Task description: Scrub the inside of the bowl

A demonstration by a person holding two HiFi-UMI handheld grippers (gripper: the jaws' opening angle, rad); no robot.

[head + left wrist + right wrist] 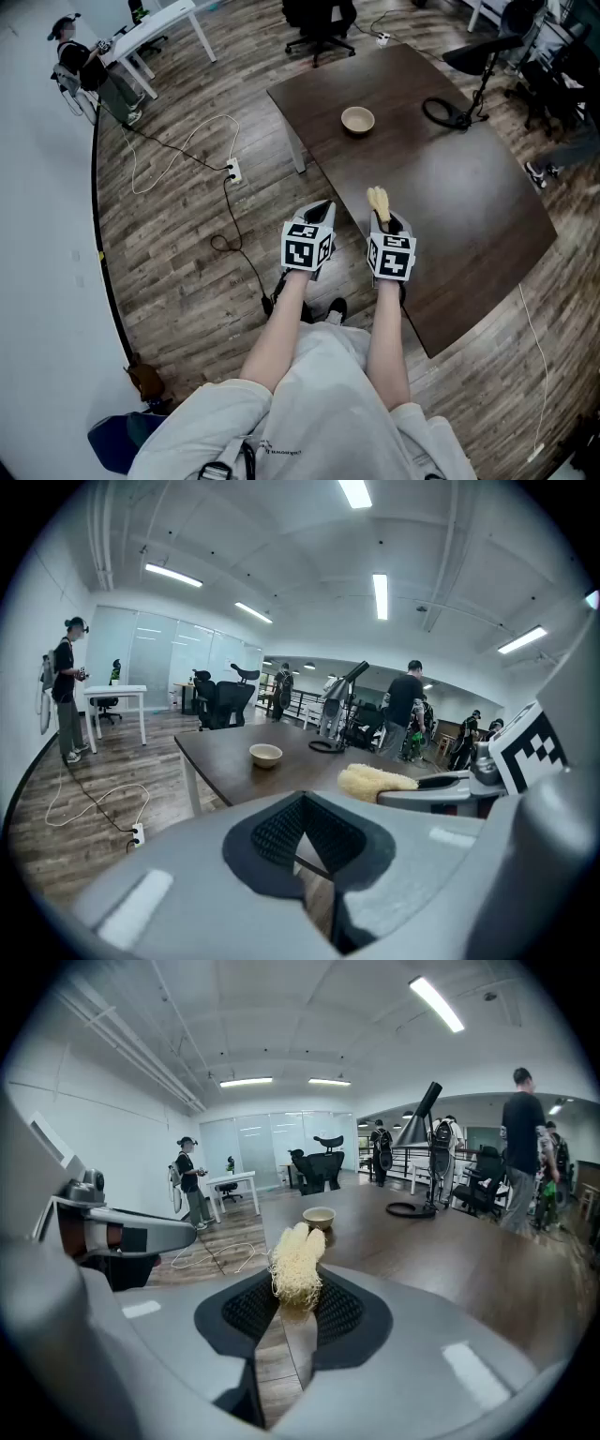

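Note:
A small tan bowl [357, 120] [265, 754] [319, 1216] stands empty on the dark brown table [469, 197], well ahead of both grippers. My right gripper [386, 223] [298, 1290] hovers over the table's near left edge, shut on a pale yellow fibrous scrubber [378, 200] [298, 1260] [375, 782] that sticks up out of its jaws. My left gripper [321, 208] [302, 803] is level with it on the left, off the table and over the wooden floor. Its jaws meet at the tips and hold nothing.
A black desk lamp with a ring base [448, 112] stands on the table's far side, right of the bowl. White cables and a power strip [233, 171] lie on the floor to the left. An office chair [319, 23], a white desk [155, 33] and people stand farther off.

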